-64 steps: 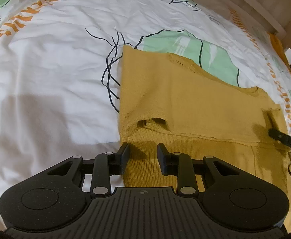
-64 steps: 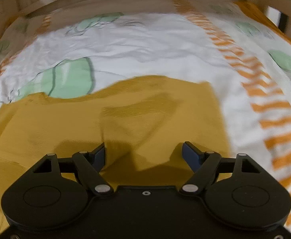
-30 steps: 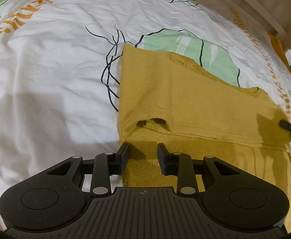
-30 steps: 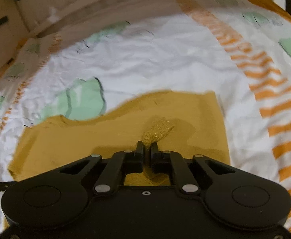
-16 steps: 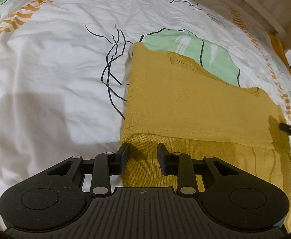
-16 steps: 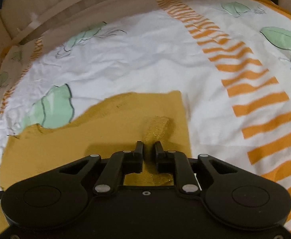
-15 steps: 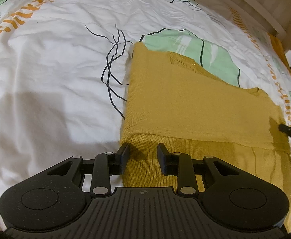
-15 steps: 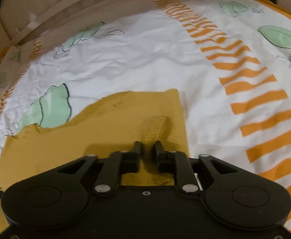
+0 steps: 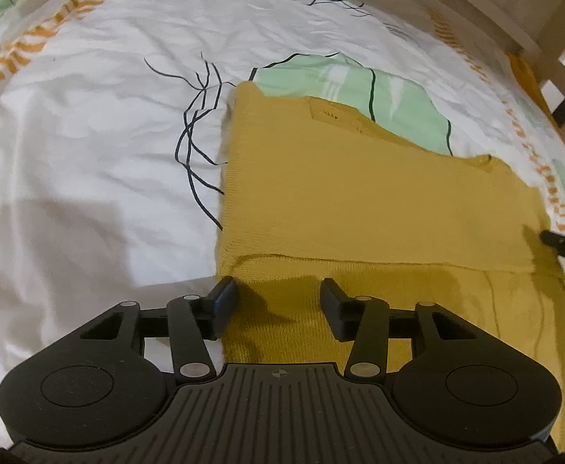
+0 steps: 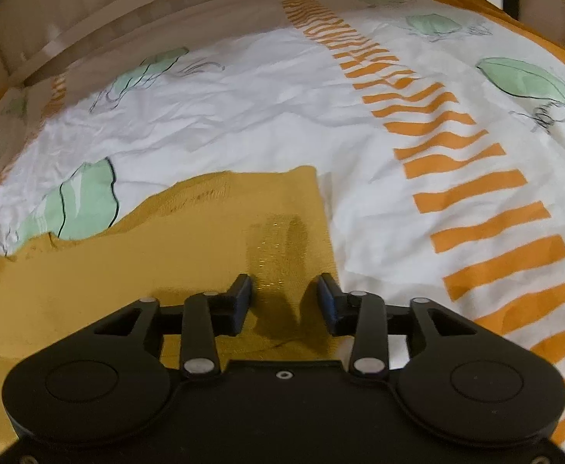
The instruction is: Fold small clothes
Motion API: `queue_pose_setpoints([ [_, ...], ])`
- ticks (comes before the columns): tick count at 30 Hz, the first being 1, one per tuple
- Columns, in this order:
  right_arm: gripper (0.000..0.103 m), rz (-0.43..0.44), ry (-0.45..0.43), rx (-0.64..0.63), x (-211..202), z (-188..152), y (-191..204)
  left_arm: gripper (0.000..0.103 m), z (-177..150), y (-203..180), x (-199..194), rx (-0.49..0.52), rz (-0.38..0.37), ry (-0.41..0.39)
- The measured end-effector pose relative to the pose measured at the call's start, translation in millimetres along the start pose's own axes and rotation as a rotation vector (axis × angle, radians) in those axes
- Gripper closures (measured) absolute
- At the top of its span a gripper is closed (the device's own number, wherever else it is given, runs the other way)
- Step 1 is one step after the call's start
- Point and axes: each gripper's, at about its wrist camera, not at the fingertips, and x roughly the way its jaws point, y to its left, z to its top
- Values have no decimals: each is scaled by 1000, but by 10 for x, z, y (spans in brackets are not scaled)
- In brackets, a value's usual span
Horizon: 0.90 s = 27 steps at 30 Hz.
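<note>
Claws now parted, right claw (image 10: pixel 284 297) released mustard garment (image 9: pixel 379 201), left claw (image 9: pixel 278 305) wider

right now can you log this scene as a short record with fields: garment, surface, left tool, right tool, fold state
garment: mustard yellow knit sweater, lying flat
surface: white bedsheet with green leaf and orange stripe print
left tool: open, fingers either side of the garment's near left part, nothing gripped
right tool: open, over the garment's right edge, nothing gripped
fold state: one layer folded over the body, its edge running across just ahead of the left tool
background: pale wooden bed frame
</note>
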Motion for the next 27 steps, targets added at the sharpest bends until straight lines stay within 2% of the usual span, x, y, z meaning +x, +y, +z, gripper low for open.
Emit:
queue_pose_setpoints([
  [1,45,-17,-2,5,-18,-2,-19,56,-8,-17,-3,7,6,-5],
  [2,35,-39,-3,7,-39,-8,-38,56,-13,-31,-4,13,12,-8],
  [3,32,-56,-10,8,-72,-19,-67,56,-21,-38,-5,13,15,-13],
  [8,32,-47,1,38,-292,-115,-205,56,-65,32,-31,-26,-13,-46],
  [14,29,4,70,49,-619,-476,-287,56,-113,13,-96,-45,-18,-48],
  [23,23,72,150,95,-1068,-1037,-406,57,-397,-16,-348,-68,-55,-35],
  [27,23,104,171,120,-1236,-1207,-422,57,-576,-19,-524,-110,-64,-22],
])
